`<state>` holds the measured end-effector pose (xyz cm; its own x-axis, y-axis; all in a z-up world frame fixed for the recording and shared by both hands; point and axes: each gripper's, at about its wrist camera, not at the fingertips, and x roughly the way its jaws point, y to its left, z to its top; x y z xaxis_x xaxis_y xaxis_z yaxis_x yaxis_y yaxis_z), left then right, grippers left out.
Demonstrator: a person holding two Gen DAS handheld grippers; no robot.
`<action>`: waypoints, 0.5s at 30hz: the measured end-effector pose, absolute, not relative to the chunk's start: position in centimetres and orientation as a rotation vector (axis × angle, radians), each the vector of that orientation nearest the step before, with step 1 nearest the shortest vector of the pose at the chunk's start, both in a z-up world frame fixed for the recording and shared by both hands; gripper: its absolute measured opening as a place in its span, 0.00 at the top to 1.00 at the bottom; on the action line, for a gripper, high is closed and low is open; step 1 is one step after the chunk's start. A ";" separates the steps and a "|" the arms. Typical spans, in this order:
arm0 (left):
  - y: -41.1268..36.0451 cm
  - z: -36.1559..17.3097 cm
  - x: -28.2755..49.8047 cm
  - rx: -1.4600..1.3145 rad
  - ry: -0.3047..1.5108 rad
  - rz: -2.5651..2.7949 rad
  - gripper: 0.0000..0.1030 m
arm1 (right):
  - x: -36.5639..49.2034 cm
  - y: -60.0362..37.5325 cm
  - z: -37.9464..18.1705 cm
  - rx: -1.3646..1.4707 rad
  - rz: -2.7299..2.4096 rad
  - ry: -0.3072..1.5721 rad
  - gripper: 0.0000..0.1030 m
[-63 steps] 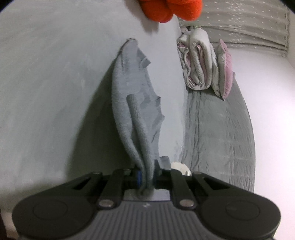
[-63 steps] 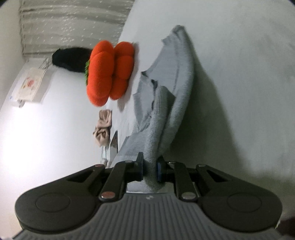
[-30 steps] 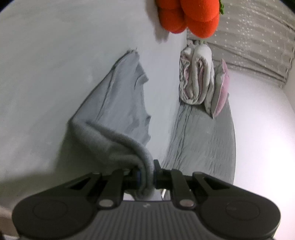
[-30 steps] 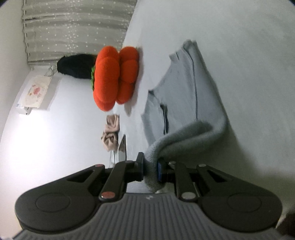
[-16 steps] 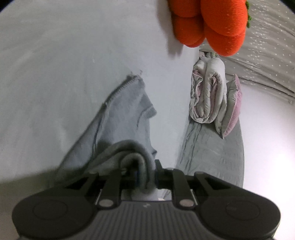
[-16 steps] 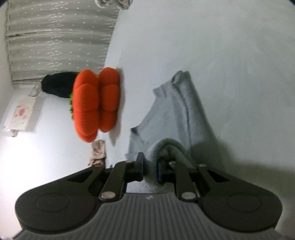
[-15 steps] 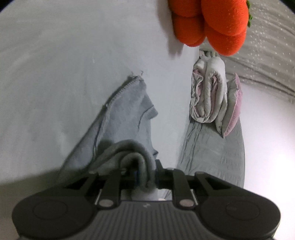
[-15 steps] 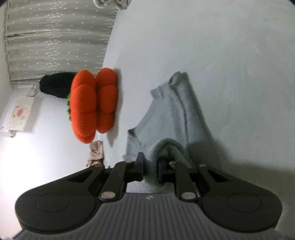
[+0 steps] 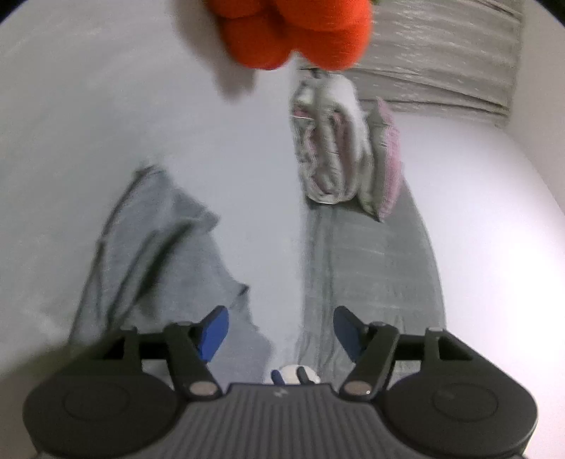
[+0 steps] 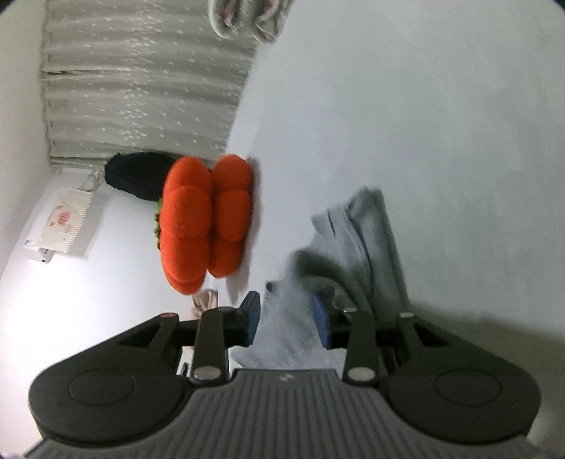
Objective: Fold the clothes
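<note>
Grey knit garment (image 9: pixel 166 254) lies folded on the pale bed sheet (image 9: pixel 88 123), lower left of centre in the left wrist view, blurred by motion. Left tool (image 9: pixel 280 330) is spread wide, jaws have just been opening, nothing pinched: the cloth lies under and beyond its left blue pad, clear of both pads. Orange pumpkin-shaped cushion (image 9: pixel 293 31) sits at the top centre of that frame; a rolled grey-pink quilt (image 9: pixel 328 141) with a pink pillow (image 9: pixel 386 169) against it sits right of centre, on a darker grey bedspread (image 9: pixel 370 275).

Right wrist view: the garment (image 10: pixel 367 240) runs from centre right down into the right tool (image 10: pixel 286 321). Its jaws have just been opening too, partly spread, a fold of the knit between the blue pads; whether the pads press on it cannot be told through the blur. The cushion (image 10: pixel 204 222) is left of centre, a black object (image 10: pixel 134 173) behind it, grey curtain (image 10: pixel 141 77) upper left.
</note>
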<state>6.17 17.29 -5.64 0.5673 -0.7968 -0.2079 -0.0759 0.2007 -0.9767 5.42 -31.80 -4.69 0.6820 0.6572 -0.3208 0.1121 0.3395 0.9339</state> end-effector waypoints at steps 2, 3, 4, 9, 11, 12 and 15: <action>17.4 -5.0 6.2 -1.236 0.827 -0.592 0.31 | 5.2 -31.9 -4.1 1.147 0.389 0.742 0.63; 17.5 -4.7 6.2 -1.196 0.816 -0.567 0.31 | 5.1 -31.8 -3.8 1.109 0.380 0.723 0.63; 17.5 -4.4 6.2 -1.152 0.807 -0.536 0.31 | 5.2 -31.7 -3.5 1.072 0.368 0.707 0.63; 17.1 -3.2 5.9 -0.876 0.773 -0.389 0.35 | 5.4 -29.8 -2.6 0.859 0.325 0.660 0.63; 16.8 -3.0 5.8 -0.768 0.754 -0.345 0.43 | 5.9 -29.1 -2.7 0.792 0.318 0.659 0.63; 16.6 -2.9 5.8 -0.712 0.751 -0.324 0.46 | 6.0 -28.6 -2.7 0.758 0.315 0.657 0.63; 16.1 -3.3 6.1 -0.593 0.759 -0.282 0.48 | 6.3 -27.7 -3.0 0.664 0.304 0.649 0.63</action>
